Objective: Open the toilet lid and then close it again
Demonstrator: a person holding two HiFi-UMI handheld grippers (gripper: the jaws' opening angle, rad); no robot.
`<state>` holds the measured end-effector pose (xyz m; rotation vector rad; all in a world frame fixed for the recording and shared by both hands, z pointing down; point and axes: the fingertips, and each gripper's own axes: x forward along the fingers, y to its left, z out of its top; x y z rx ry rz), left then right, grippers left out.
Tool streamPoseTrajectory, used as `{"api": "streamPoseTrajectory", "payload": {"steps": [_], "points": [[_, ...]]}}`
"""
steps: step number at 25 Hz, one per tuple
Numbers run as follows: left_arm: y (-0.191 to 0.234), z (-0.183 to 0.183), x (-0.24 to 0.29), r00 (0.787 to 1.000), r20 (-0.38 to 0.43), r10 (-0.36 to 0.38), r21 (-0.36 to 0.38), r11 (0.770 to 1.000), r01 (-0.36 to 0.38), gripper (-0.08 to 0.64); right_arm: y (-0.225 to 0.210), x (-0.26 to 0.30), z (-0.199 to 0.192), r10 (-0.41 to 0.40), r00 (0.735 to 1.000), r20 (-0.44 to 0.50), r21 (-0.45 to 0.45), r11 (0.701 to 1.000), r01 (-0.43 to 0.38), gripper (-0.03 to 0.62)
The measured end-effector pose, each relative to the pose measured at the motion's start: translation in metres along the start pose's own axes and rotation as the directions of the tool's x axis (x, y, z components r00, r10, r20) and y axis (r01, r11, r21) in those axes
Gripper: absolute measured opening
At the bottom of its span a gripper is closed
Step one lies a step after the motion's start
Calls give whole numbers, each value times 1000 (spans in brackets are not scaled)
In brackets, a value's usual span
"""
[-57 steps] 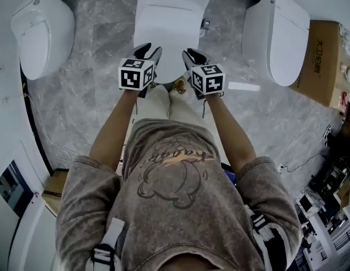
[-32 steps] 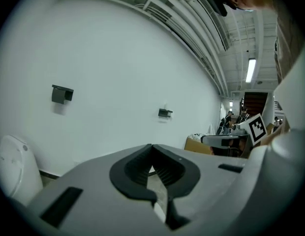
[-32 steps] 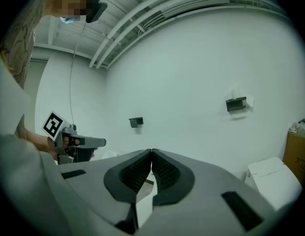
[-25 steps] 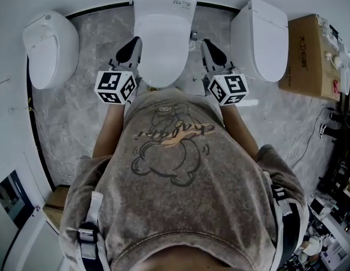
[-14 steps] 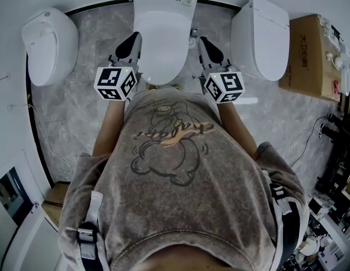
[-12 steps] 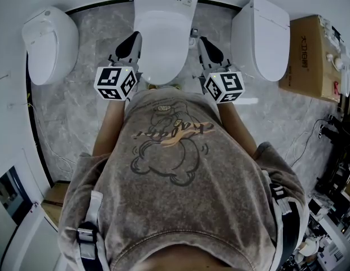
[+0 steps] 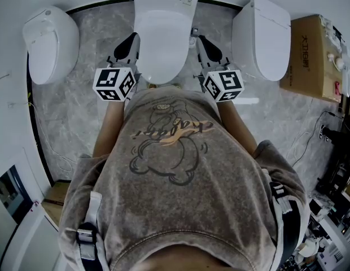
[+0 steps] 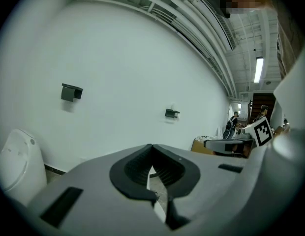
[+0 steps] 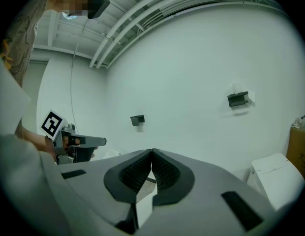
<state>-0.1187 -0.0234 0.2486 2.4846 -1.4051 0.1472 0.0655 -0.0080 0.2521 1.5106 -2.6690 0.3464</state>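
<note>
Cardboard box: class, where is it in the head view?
The cardboard box sits at the head view's right edge, just right of the right-hand toilet.

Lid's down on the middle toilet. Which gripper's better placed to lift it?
Left, narrowly. The left gripper and right gripper are both shut and empty, flanking the closed lid; in the head view the left tip looks nearer the lid's edge.

The left gripper and right gripper now sit either side of the toilet lid, no longer close together over its front edge. The person's torso now covers that edge.
</note>
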Motion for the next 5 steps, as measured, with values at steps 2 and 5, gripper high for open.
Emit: {"api": "streamPoseTrajectory", "payload": {"steps": [2, 5], "points": [[-1, 0, 0, 1000, 0, 0, -2, 1000, 0, 9, 1, 0, 1, 4, 1000, 1, 0, 1000, -4, 28], [-3, 0, 0, 1000, 1, 0, -5, 1000, 0, 9, 3, 1, 1, 8, 1000, 0, -2, 1000, -8, 27]]}}
